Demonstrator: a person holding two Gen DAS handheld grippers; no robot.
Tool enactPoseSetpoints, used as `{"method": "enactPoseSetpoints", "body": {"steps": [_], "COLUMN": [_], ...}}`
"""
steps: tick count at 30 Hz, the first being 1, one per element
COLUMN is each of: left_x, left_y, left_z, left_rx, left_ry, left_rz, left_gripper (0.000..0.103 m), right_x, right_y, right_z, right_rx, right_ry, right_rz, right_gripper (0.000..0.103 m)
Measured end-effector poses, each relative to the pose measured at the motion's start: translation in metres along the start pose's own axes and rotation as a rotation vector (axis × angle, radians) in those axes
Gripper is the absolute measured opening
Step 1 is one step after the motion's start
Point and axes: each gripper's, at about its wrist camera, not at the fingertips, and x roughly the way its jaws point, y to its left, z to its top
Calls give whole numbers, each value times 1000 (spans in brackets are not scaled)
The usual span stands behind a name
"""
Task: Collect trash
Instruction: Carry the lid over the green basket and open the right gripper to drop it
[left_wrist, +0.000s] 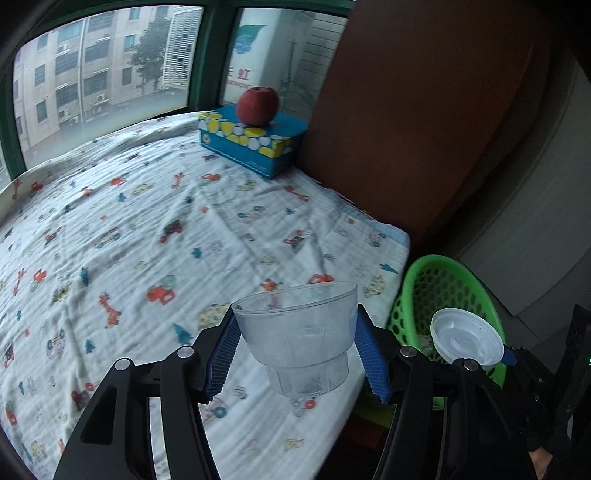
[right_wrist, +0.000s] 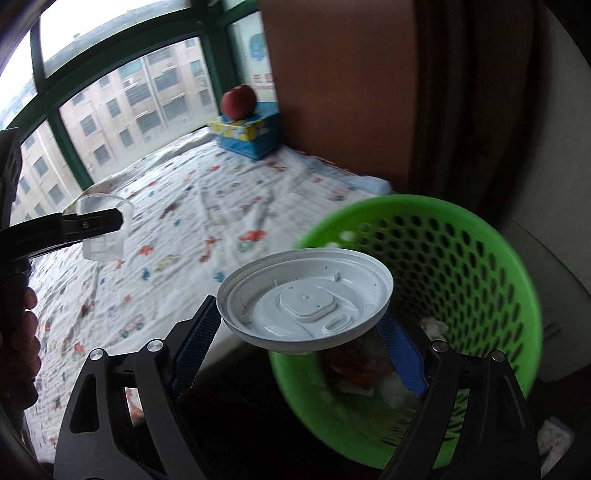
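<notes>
A bed (left_wrist: 155, 221) under a white sheet printed with small cars, giraffes and trees fills most of both views, running to a green-framed window (left_wrist: 103, 70) at the far side. A brown wooden panel (left_wrist: 417, 110) stands along the bed's right edge.

Off the bed's near right corner, lower than the mattress, sits a green perforated basket (right_wrist: 461, 258), tilted so its mouth faces the cameras. Crumpled white and reddish scraps (right_wrist: 354, 369) lie in its bottom; they are too blurred to name.

In the far right corner of the bed a blue tissue box (left_wrist: 255, 144) with yellow and white spots rests on the sheet, and a red apple (left_wrist: 257, 106) sits on top of it.

The left gripper (left_wrist: 295, 347) has its jaws partly spread and pressed on either side of a clear plastic cup (left_wrist: 299, 332), held upright above the near part of the bed, just left of the basket.

The right gripper (right_wrist: 303, 332) has its jaws set wide, clamped across the rim of a white plastic lid (right_wrist: 306, 306), which lies nearly flat, tipped a little, over the basket's near left rim. In the left wrist view the lid shows in front of the basket's opening.
</notes>
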Motion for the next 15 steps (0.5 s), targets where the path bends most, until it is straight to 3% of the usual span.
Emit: {"method": "enactPoseSetpoints", "body": {"steps": [15], "left_x": [19], "left_y": [-64], "left_z": [4], "left_rx": [89], "left_ry": [32], "left_rz": [-76], "left_gripper": [58], "right_x": [-13], "right_y": [-66], "right_z": [-15], "right_rx": [101], "right_ry": [4], "right_rz": [-86], "right_gripper": [88]}}
